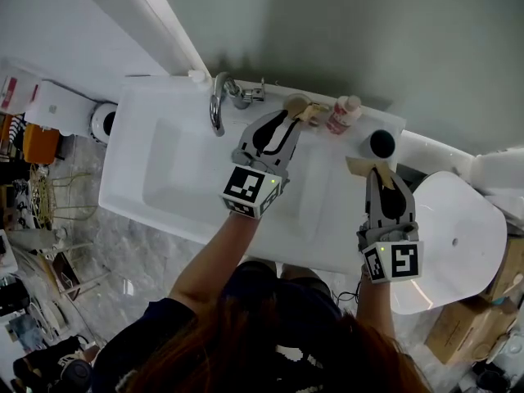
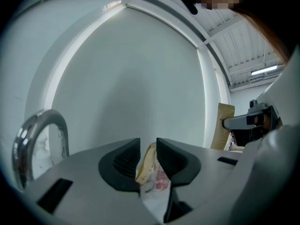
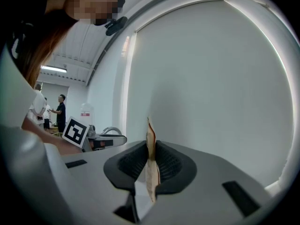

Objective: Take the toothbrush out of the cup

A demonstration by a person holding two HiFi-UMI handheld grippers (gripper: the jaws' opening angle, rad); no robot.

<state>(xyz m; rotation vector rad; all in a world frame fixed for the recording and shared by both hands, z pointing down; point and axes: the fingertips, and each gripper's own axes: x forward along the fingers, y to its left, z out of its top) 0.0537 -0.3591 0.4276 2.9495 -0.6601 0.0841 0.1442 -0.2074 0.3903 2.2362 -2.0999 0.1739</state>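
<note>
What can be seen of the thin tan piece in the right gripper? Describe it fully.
The tan piece looks thin and flat, like card or brown paper, with an uneven top edge. In the right gripper view it stands upright and edge-on, pinched in the shut right gripper, with its top poking above the jaws.

white sink [image 1: 155, 142] set in a pale surface, chrome faucet [image 1: 218, 105] at its back rim, small pink-labelled bottle [image 1: 344, 113] near the wall, white toilet lid [image 1: 458, 244] at right, cardboard box [image 1: 458, 334] below it, marbled floor [image 1: 123, 252]
</note>
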